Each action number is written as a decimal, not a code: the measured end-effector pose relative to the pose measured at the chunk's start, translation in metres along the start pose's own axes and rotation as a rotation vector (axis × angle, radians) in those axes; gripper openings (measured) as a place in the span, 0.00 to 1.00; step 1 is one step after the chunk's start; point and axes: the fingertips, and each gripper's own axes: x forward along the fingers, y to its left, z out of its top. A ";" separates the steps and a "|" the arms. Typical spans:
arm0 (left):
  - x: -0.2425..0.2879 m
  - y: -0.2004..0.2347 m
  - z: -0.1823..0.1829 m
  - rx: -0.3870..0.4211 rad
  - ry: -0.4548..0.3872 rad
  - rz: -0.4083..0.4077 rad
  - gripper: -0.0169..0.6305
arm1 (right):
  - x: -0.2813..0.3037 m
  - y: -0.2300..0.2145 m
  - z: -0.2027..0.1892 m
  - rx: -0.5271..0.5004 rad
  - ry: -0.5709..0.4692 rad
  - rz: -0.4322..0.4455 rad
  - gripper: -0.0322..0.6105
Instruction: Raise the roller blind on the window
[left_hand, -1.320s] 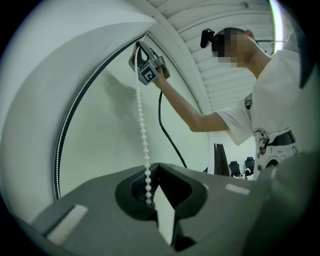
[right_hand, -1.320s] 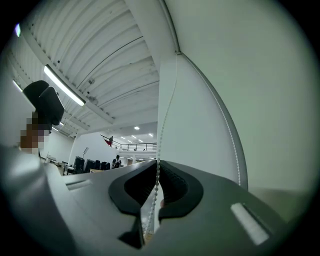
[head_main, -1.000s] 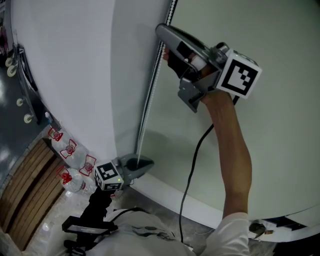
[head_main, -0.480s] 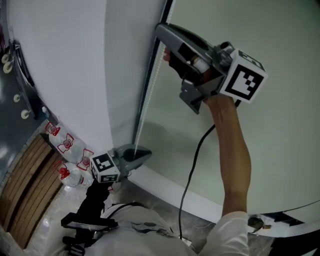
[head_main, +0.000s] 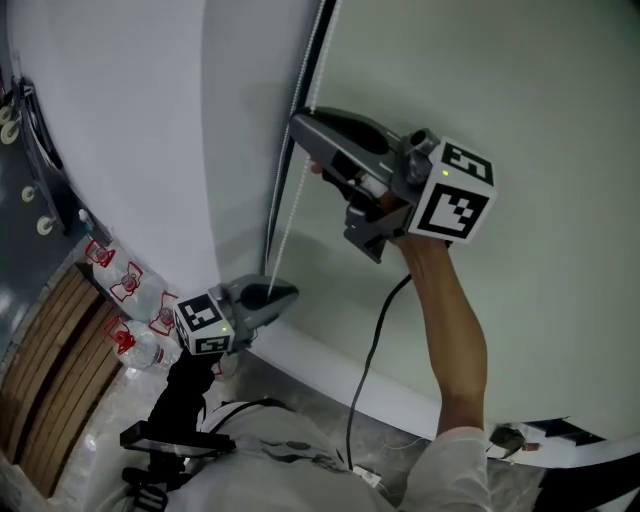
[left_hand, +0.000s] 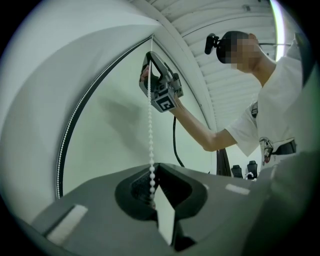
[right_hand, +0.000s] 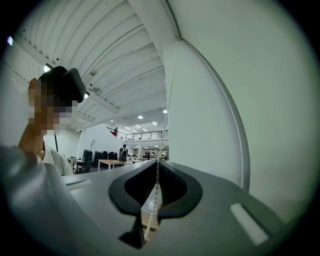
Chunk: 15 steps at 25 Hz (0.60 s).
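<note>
The right gripper (head_main: 300, 128) is held high, its jaws pressed together on the bead chain (head_main: 284, 215). Lower on the same chain, the left gripper (head_main: 288, 295) is likewise pinched shut. Clear bottles (head_main: 130, 286) are stood on the floor (head_main: 90, 440) below; their contents cannot be told.

The right gripper (head_main: 305, 135) is held high against the pale green wall (head_main: 540, 90), its jaw tips at the white bead chain (head_main: 283, 225). The chain runs down and slightly left to the left gripper (head_main: 285, 298), whose tips meet it low down near the sill. A black cable (head_main: 372, 345) hangs from the right gripper beside the bare forearm (head_main: 450, 320). A white surface (head_main: 130, 130) lies left of the chain. Water bottles (head_main: 130, 285) with red labels stand at the far lower left.
</note>
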 end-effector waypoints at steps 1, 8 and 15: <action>0.000 0.000 0.000 -0.001 0.001 0.000 0.02 | -0.002 0.001 -0.005 0.005 0.000 0.000 0.07; -0.002 -0.001 -0.001 -0.009 -0.002 -0.006 0.02 | -0.001 0.010 -0.058 0.019 0.082 -0.012 0.07; -0.001 0.000 0.002 -0.021 -0.007 -0.008 0.02 | -0.007 0.018 -0.111 0.092 0.118 -0.013 0.07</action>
